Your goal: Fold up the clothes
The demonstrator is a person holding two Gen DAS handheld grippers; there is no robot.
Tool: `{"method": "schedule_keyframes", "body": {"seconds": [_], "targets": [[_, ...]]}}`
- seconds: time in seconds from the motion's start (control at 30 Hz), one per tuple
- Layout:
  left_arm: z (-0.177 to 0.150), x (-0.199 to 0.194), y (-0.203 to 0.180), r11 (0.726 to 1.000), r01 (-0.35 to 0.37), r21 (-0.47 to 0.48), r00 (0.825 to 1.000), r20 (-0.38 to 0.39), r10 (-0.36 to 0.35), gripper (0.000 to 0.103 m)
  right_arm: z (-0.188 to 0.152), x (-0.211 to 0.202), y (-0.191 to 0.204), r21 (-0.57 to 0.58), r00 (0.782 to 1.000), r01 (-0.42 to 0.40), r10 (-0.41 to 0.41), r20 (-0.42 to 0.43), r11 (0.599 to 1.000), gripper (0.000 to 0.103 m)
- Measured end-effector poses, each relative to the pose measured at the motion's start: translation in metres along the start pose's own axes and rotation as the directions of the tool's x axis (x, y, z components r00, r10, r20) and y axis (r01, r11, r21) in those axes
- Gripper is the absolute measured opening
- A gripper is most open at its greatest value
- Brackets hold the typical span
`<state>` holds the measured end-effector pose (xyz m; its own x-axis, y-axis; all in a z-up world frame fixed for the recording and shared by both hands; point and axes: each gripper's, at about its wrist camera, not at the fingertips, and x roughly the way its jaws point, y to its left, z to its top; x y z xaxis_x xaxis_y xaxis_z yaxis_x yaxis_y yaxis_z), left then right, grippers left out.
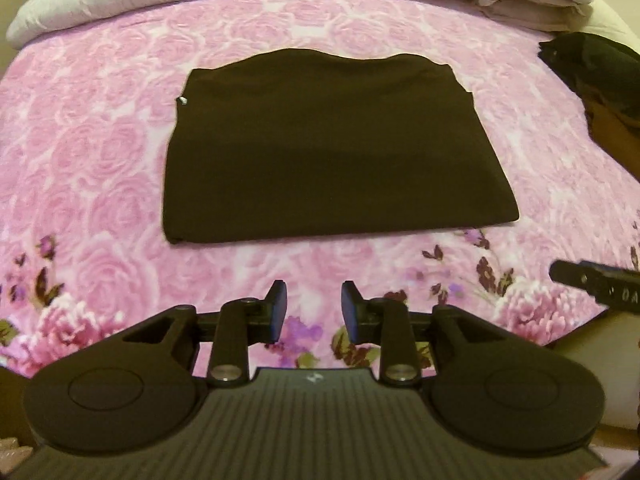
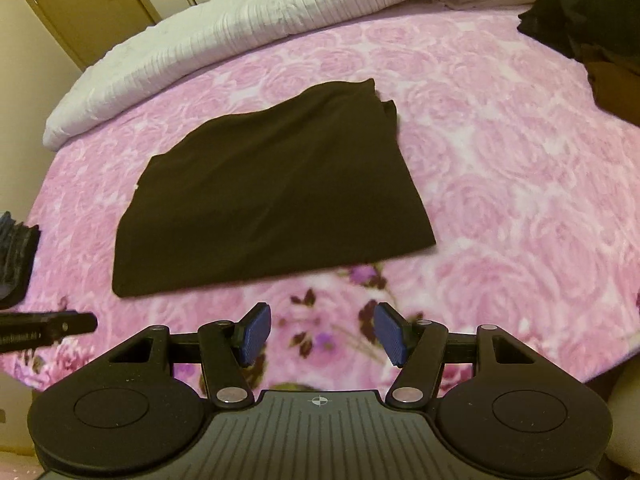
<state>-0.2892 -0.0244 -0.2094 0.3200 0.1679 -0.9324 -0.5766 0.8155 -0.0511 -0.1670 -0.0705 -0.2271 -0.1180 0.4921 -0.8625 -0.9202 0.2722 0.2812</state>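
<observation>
Left wrist view shows a dark brown folded garment (image 1: 320,148), a smooth flat trapezoid, lying on the pink rose-print fleece blanket (image 1: 100,152). Nearer the camera, the left gripper (image 1: 314,312) hangs apart from it, blue ribbed pads parted on nothing. The right gripper (image 2: 320,336) is spread wider, also empty. A crinkled white quilt (image 2: 240,24) lies beyond.

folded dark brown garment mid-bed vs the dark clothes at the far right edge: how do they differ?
The folded dark brown garment lies flat as a neat rectangle; the dark heap of clothes is crumpled and unfolded. The garment sits mid-bed; the heap sits at the edge. Both rest on the pink rose-print blanket, untouched by either gripper.
</observation>
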Motion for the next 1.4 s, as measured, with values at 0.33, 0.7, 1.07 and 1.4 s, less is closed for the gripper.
{"method": "schedule_keyframes", "body": {"seconds": [0.33, 0.7, 1.07, 1.4], "targets": [[0.016, -0.011, -0.009, 0.999, -0.008, 0.034, 1.000, -0.005, 0.008, 0.026, 0.006, -0.006, -0.004, 0.047, 1.000, 0.020, -0.020, -0.012, 0.999, 0.061], [0.068, 0.065, 0.026, 0.995, 0.062, 0.075, 0.995, -0.076, -0.057, 0.026, 0.038, 0.046, -0.035, 0.139, 0.999, 0.036, -0.032, -0.031, 0.990, 0.061], [0.085, 0.166, 0.047, 0.979, 0.136, 0.151, 0.981, -0.156, -0.113, 0.026, 0.066, 0.123, -0.115, 0.195, 0.996, 0.082, -0.089, 0.027, 0.977, 0.058], [0.095, 0.192, 0.038, 0.975, 0.163, 0.150, 0.976, -0.167, -0.138, 0.026, 0.080, 0.161, -0.136, 0.029, 1.000, -0.018, 0.017, 0.018, 0.999, 0.005]]}}
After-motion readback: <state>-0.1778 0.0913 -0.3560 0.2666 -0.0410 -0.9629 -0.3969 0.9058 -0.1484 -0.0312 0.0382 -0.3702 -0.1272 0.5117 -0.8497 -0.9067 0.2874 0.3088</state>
